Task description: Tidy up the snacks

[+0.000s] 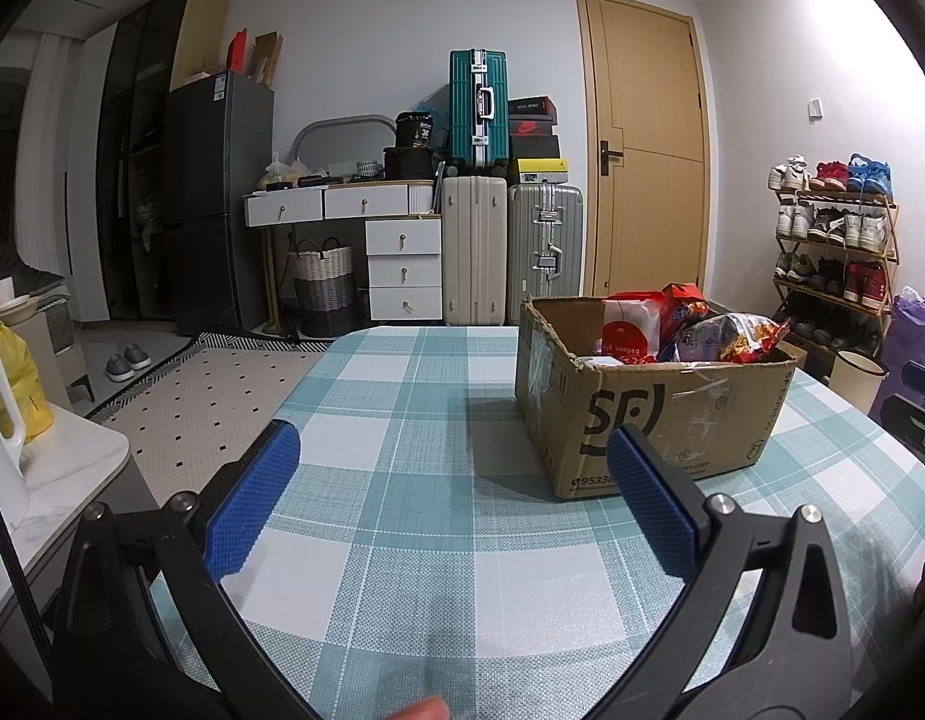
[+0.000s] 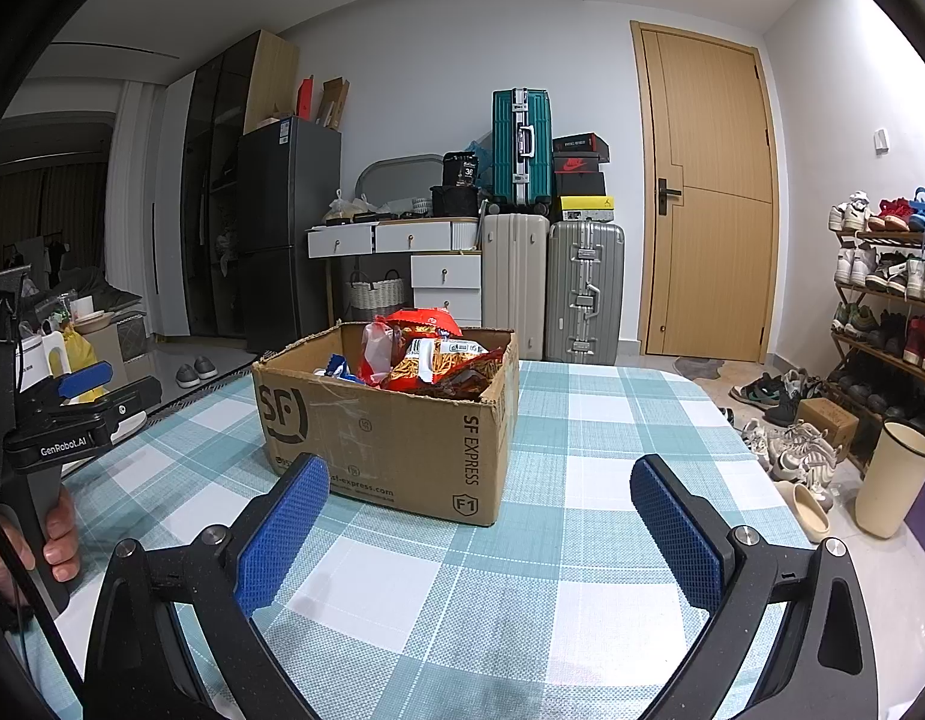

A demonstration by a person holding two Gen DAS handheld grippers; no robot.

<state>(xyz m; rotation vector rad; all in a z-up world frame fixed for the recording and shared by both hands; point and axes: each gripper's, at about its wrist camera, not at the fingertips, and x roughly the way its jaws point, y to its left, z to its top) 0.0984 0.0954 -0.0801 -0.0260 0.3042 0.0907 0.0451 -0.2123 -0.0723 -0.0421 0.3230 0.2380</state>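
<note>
The snack packets (image 2: 429, 360) sit heaped in the cardboard box (image 2: 390, 450) at twelve o'clock on the checked table (image 2: 582, 420) (likely their collecting place), while the left gripper (image 1: 453, 498) and right gripper (image 2: 480, 531) hover before it, jaws wide apart, holding nothing.
</note>
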